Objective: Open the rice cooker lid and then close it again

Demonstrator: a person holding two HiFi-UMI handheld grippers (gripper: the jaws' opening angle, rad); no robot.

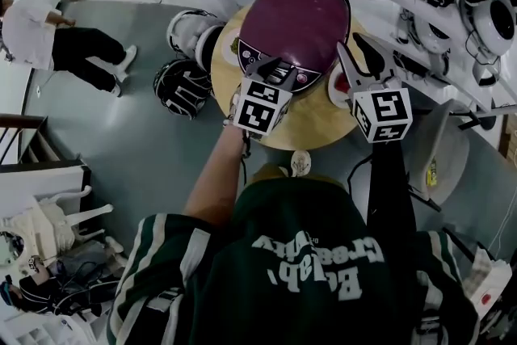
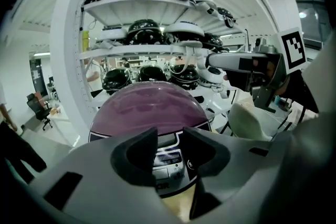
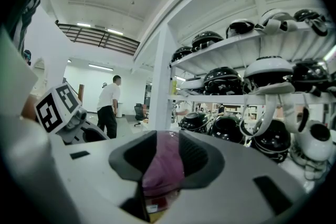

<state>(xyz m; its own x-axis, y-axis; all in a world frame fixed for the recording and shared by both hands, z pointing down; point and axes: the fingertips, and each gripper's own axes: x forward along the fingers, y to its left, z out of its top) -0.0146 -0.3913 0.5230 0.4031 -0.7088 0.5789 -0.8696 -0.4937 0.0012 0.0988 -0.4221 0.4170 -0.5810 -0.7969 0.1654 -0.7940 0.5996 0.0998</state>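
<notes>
Hovering at the front panel of the rice cooker (image 1: 297, 10), the left gripper (image 1: 275, 70) holds its jaws apart, nothing pressed between them; the right gripper (image 1: 356, 54), just beside the cooker's right flank, is likewise parted and empty. The purple cooker sits on the round wooden table (image 1: 317, 130), lid down; its panel faces the person, its length running toward the helmet shelves (image 2: 131, 3).

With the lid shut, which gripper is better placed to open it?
Probably left: the left gripper sits at the front panel of the rice cooker, jaws apart; the right gripper hangs beside its right edge.
</notes>
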